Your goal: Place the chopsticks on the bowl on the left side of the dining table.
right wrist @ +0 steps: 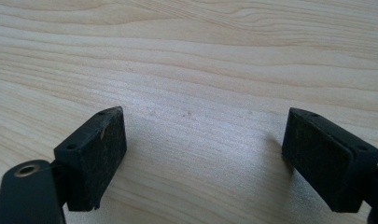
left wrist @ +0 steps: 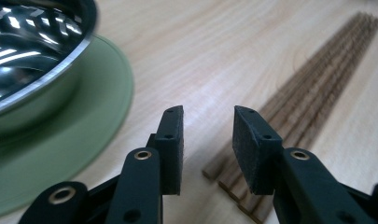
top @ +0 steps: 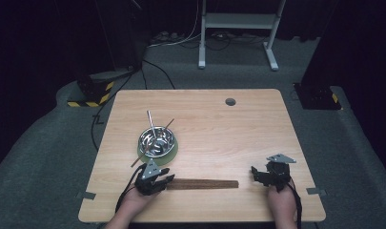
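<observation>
A row of brown wooden chopsticks (top: 205, 183) (left wrist: 312, 93) lies side by side near the table's front edge. My left gripper (top: 167, 177) (left wrist: 207, 126) hovers at the left end of the row, open, its pads apart and touching nothing; the stick ends lie just under and beyond the right jaw. A steel bowl (top: 156, 140) (left wrist: 32, 51) stands on a green round mat (top: 174, 151) (left wrist: 84, 135) behind the left gripper. A metal stick (top: 151, 121) and a wooden one (top: 167, 125) lean in the bowl. My right gripper (top: 255, 175) (right wrist: 205, 135) is wide open over bare wood.
The wooden table (top: 228, 133) has a grey cable hole (top: 230, 101) at its back right. Beyond the table there is dark carpet, a white desk frame (top: 238, 28) and cables on the floor.
</observation>
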Action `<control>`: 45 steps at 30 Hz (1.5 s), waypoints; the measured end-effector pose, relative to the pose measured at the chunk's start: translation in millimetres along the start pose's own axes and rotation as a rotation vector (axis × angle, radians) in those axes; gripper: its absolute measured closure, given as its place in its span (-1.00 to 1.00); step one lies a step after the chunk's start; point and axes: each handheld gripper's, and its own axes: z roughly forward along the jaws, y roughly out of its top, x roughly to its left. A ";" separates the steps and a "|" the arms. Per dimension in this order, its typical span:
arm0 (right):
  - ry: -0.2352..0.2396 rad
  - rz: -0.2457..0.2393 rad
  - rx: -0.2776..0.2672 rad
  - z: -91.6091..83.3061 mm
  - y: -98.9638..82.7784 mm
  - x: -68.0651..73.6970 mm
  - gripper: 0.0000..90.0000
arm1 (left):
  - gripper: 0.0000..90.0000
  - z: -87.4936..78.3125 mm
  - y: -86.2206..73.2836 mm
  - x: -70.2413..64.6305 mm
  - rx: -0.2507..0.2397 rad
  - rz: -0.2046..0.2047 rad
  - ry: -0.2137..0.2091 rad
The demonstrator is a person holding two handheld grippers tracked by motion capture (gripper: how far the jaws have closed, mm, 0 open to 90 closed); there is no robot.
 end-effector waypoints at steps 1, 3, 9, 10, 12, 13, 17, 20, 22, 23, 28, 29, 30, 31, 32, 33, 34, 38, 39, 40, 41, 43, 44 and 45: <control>0.000 0.000 0.000 0.0 0.0 0.0 -0.70 | 0.41 0.0 0.0 0.0 0.000 0.000 0.000; 0.000 0.000 0.000 0.0 0.0 0.0 -0.70 | 0.41 1.9 -0.6 -1.4 0.016 0.021 0.002; 0.001 0.001 0.001 -0.1 0.0 0.1 -0.70 | 0.42 2.6 -1.2 2.6 0.033 -0.002 0.043; 0.001 0.000 0.000 0.0 0.0 0.0 -0.70 | 0.43 2.6 -1.3 4.3 0.028 -0.011 0.056; 0.001 0.003 0.002 -0.2 0.0 0.2 -0.70 | 0.44 2.5 -1.4 6.6 0.033 -0.010 0.066; 0.001 0.002 0.002 -0.2 0.0 0.2 -0.70 | 0.44 2.4 -1.6 7.1 0.036 -0.019 0.071; 0.001 0.002 0.002 -0.2 -0.1 0.3 -0.69 | 0.45 2.0 -2.2 9.3 0.045 -0.020 0.086; 0.002 -0.004 0.000 -0.2 -0.2 0.1 -0.70 | 0.45 1.7 -2.3 9.2 0.043 -0.031 0.094; 0.002 -0.010 -0.001 -0.1 -0.2 -0.2 -0.70 | 0.47 2.0 -1.9 10.0 0.043 -0.016 0.091; 0.002 -0.009 -0.001 -0.1 -0.2 -0.2 -0.70 | 0.46 3.2 0.0 8.7 0.043 -0.005 0.096; 0.002 -0.009 -0.001 -0.1 -0.2 -0.2 -0.70 | 0.35 12.3 9.6 4.0 0.051 0.019 0.067; 0.002 -0.009 -0.001 -0.1 -0.2 -0.2 -0.70 | 0.35 12.3 9.6 4.0 0.051 0.019 0.067; 0.002 -0.009 -0.001 -0.1 -0.2 -0.2 -0.70 | 0.35 14.8 10.6 2.7 0.056 0.019 0.055; 0.001 -0.008 -0.005 0.2 -0.4 -0.1 -0.70 | 0.34 16.5 10.5 2.0 0.057 0.022 0.046; -0.007 -0.008 -0.016 1.1 -0.7 0.3 -0.70 | 0.34 18.6 10.1 2.0 0.054 0.018 0.027; -0.007 -0.008 -0.016 1.1 -0.7 0.3 -0.70 | 0.33 18.6 10.1 2.0 0.054 0.018 0.027; -0.004 -0.008 -0.012 0.7 -0.6 0.1 -0.70 | 0.31 18.9 10.4 2.7 0.054 0.015 0.018; 0.002 -0.009 -0.001 -0.1 -0.3 -0.2 -0.70 | 0.42 18.4 10.3 3.7 0.054 0.017 0.006; -0.003 -0.009 -0.009 0.6 -0.5 0.0 -0.70 | 0.46 17.8 10.0 2.9 0.056 0.021 0.004; -0.003 -0.009 -0.009 0.6 -0.5 0.0 -0.70 | 0.50 17.8 10.0 2.9 0.056 0.021 0.004; -0.007 -0.008 -0.016 1.1 -0.7 0.3 -0.70 | 0.53 17.2 9.7 1.8 0.057 0.039 -0.003; -0.006 -0.008 -0.015 1.0 -0.7 0.3 -0.70 | 0.55 16.7 9.4 1.4 0.058 0.043 -0.008; -0.007 -0.008 -0.015 1.0 -0.7 0.3 -0.70 | 0.62 15.6 8.9 1.3 0.061 0.053 -0.015; -0.006 -0.008 -0.015 1.0 -0.7 0.3 -0.70 | 0.66 14.6 8.0 1.0 0.058 0.054 -0.019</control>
